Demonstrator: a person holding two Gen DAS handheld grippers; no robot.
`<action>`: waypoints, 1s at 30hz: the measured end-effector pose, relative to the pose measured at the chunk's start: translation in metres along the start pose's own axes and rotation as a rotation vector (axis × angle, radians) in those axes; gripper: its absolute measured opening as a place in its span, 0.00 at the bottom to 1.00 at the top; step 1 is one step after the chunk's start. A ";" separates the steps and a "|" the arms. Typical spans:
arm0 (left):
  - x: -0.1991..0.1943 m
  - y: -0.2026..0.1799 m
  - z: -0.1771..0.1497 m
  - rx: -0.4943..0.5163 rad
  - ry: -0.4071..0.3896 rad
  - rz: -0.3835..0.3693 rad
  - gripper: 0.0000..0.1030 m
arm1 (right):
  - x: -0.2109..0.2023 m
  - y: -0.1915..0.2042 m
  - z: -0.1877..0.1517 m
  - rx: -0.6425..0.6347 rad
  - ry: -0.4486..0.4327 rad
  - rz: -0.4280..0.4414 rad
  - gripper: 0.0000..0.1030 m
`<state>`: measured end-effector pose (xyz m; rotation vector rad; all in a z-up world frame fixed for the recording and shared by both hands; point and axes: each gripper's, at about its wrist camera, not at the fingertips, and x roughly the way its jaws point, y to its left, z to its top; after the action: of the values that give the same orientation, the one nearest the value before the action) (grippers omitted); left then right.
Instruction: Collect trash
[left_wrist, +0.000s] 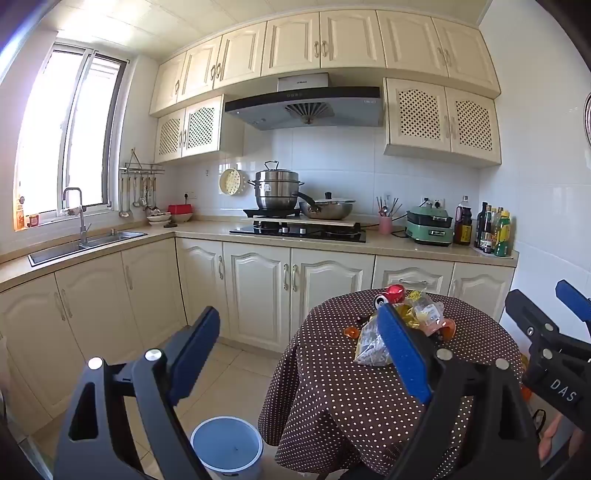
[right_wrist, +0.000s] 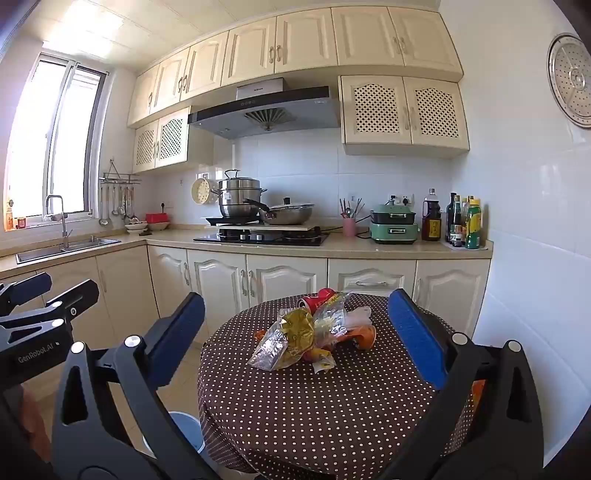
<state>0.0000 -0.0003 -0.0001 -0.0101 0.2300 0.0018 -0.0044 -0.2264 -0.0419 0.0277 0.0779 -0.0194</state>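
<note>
Two wrist views, side by side, facing the kitchen wall

We look forward between each gripper's wide-set jaws: our left view sits left of the round tabletop (left_wrist: 369, 387), tilted slightly down onto the bucket (left_wrist: 227, 446); our right view faces it level and centred. Both share the tabletop, stove (right_wrist: 262, 236) and cabinets (right_wrist: 284, 284), and each catches the other gripper at its edge.

The tabletop (right_wrist: 332, 398) wears a dark brown cloth with small white dots, and on it lies a red can (right_wrist: 317, 298) beside clear, gold-yellow wrappers (right_wrist: 295, 328) and an orange cup (right_wrist: 365, 336). Both tools are black with blue pads (right_wrist: 413, 332), and a pale blue bin (left_wrist: 227, 446) stands on beige floor tiles. The cabinets (left_wrist: 258, 291) are cream, the cooker (left_wrist: 430, 227) mint green, the utensil cup (left_wrist: 385, 224) pink.
</note>
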 end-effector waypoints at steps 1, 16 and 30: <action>0.000 0.000 0.000 -0.001 0.003 0.000 0.83 | -0.001 0.000 0.001 0.000 -0.001 -0.001 0.94; 0.002 -0.002 -0.002 0.003 0.000 -0.001 0.83 | 0.000 -0.001 -0.006 0.006 0.006 -0.004 0.94; 0.002 -0.002 -0.005 0.004 0.003 -0.002 0.83 | -0.001 -0.008 -0.005 0.012 0.011 -0.004 0.94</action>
<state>0.0006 -0.0022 -0.0054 -0.0066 0.2325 -0.0009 -0.0060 -0.2338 -0.0473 0.0400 0.0884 -0.0236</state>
